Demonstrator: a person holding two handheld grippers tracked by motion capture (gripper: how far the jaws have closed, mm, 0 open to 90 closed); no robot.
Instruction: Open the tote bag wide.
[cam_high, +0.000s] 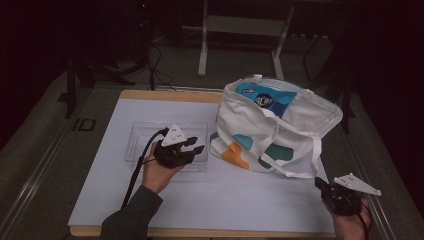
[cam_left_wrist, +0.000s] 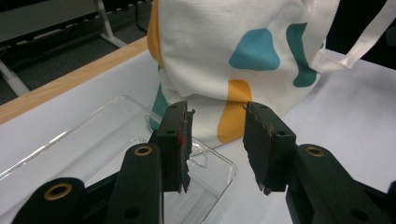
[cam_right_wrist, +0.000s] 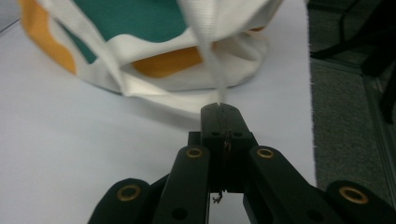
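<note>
White table (cam_high: 250, 210): left gripper (cam_left_wrist: 217, 140) gapes empty before the bag (cam_high: 272, 125); right gripper (cam_right_wrist: 222, 109) pinches its strap (cam_right_wrist: 212, 56).

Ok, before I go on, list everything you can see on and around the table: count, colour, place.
tote bag: one, white with teal and orange patches, right half of the table, mouth open
blue packet: one, blue and white, inside the bag's mouth
bag strap: white; one pinched in the right gripper's jaws
clear tray: one, transparent, left of the bag, looks empty
table: one, white top with wooden edge
metal frame: pale grey, on the floor beyond the table
left gripper: black, jaws apart, over the tray's right end, aimed at the bag
right gripper: black, jaws closed on the strap, near right corner
</note>
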